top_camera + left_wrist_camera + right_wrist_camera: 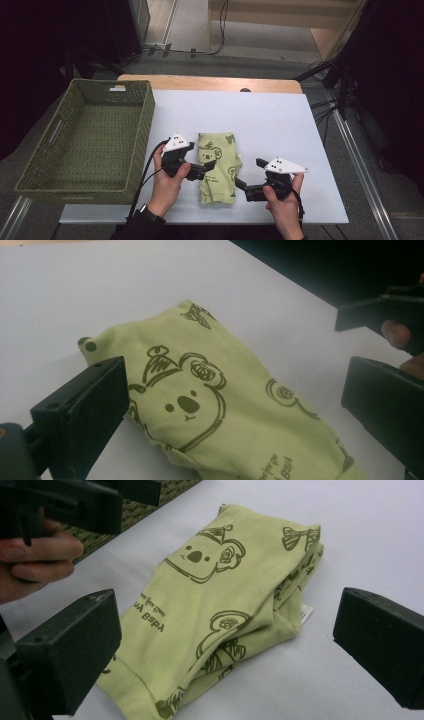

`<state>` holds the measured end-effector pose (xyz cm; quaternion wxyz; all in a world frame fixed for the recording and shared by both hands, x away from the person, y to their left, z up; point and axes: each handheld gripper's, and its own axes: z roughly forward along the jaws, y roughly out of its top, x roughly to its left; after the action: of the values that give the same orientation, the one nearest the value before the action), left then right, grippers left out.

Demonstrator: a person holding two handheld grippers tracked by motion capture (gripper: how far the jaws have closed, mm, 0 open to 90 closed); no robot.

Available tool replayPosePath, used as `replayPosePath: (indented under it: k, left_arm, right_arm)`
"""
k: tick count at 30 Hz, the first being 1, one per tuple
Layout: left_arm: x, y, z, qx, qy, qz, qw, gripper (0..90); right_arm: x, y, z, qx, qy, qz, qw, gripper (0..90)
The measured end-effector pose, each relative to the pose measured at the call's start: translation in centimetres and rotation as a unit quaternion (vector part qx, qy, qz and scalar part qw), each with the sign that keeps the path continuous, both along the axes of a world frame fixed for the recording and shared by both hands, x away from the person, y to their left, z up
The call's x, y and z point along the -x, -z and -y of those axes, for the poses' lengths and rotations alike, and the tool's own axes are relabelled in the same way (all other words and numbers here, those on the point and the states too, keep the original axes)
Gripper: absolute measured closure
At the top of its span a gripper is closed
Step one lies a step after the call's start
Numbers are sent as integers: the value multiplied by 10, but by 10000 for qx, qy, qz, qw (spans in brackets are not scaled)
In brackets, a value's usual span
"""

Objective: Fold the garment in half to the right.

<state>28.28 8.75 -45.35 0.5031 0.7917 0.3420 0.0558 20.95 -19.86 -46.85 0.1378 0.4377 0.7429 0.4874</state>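
On white table [280, 115], folded cloth [217, 167] lies between open tongs.

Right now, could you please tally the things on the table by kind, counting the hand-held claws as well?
Folded light-green cloth printed with koala drawings: 1
Olive-green woven basket: 1
Black hand-held claws, both open: 2 (left claw, right claw)
Total: 4

We see a wooden table [210, 83] under a white sheet [280, 130]; grey carpet [240, 62] lies beyond — cables [220, 30] trail across it; a pale wooden platform [300, 15] stands at the back; dark stands [345, 75] flank the right, and both sides sit in shadow.
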Motion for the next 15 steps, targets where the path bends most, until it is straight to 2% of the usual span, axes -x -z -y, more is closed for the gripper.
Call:
replayPosePath:
  k: [7, 15]
  left_arm:
    - [15, 5, -2, -16, -3, 39, 10000, 0]
    - [25, 7, 0, -34, 15, 83, 10000, 0]
  right_arm:
    - [-11, -1, 0, 43, -58, -45, 10000, 0]
    - [-22, -4, -1, 43, -133, -82, 9999, 0]
